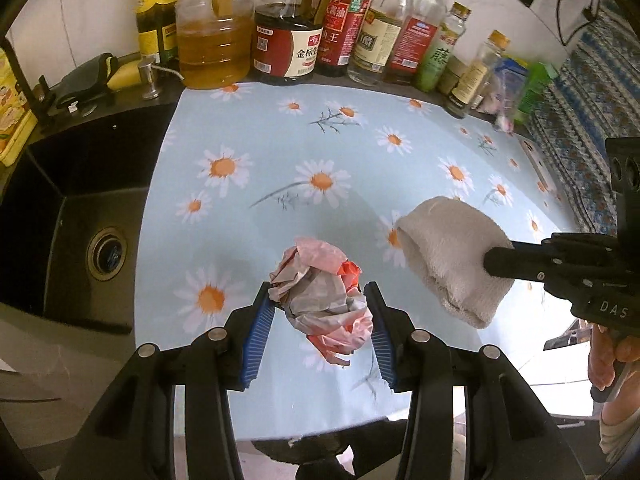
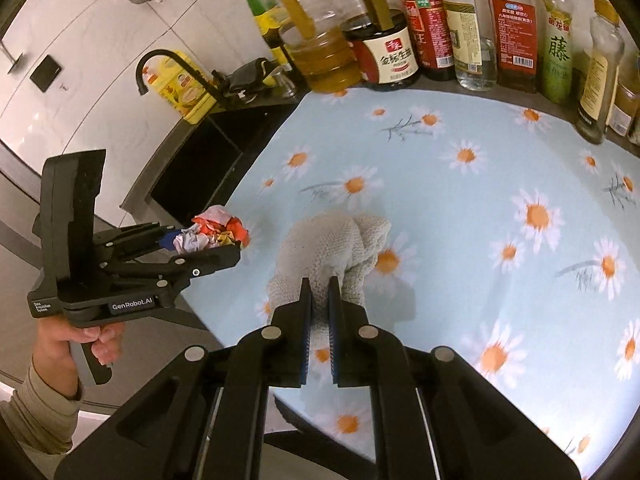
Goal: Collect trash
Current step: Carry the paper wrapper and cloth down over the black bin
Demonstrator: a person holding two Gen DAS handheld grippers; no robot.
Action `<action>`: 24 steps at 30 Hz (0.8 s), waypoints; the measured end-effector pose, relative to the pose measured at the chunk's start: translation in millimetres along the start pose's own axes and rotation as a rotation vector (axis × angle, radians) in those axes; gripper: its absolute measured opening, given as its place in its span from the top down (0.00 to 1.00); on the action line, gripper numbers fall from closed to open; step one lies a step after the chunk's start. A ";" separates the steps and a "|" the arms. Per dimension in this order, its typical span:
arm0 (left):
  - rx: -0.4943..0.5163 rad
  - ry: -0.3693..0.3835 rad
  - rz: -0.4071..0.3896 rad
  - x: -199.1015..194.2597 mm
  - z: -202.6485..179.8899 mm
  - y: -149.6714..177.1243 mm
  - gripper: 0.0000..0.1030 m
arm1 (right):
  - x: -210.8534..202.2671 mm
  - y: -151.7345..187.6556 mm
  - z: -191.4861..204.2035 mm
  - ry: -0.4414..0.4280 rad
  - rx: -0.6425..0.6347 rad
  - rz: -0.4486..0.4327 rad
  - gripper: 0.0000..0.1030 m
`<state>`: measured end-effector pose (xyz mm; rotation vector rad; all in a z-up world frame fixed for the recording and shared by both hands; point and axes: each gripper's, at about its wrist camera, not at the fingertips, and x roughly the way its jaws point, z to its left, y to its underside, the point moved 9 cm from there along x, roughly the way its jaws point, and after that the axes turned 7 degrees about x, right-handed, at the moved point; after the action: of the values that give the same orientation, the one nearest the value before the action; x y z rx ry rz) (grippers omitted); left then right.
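Note:
A crumpled ball of pink, grey and red paper trash (image 1: 324, 296) sits between the blue pads of my left gripper (image 1: 320, 300), which is shut on it and holds it above the daisy-print counter cloth (image 1: 280, 152). The ball also shows in the right wrist view (image 2: 216, 232), held in the left gripper (image 2: 230, 246). My right gripper (image 2: 320, 290) is shut on a beige knitted cloth (image 2: 332, 240) and holds it over the counter. That cloth (image 1: 448, 256) hangs to the right of the trash in the left wrist view, where the right gripper (image 1: 490, 260) reaches in from the right edge.
A black sink (image 1: 80, 216) with a drain lies left of the cloth, with a black tap (image 2: 160, 60). A row of oil, sauce and vinegar bottles (image 1: 288, 28) lines the back wall. A patterned fabric (image 1: 580, 120) lies at the right.

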<state>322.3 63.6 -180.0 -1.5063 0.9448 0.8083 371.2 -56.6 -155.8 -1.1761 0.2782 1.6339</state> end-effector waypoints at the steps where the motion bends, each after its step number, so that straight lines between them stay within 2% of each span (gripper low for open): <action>1: 0.001 0.003 -0.001 -1.8 0.1 4.4 0.57 | -0.4 6.5 5.0 0.002 -0.002 0.001 0.91; 17: 0.036 0.050 -0.005 -25.5 -9.2 77.5 0.57 | -2.3 91.9 66.2 0.017 -0.018 0.019 0.91; 24: 0.028 0.069 0.016 -25.8 -6.9 109.8 0.57 | 9.9 123.3 78.0 0.021 -0.007 0.049 0.91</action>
<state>212.4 54.5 -204.5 -1.5121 1.0163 0.7551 225.8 -49.3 -169.8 -1.2008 0.3176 1.6672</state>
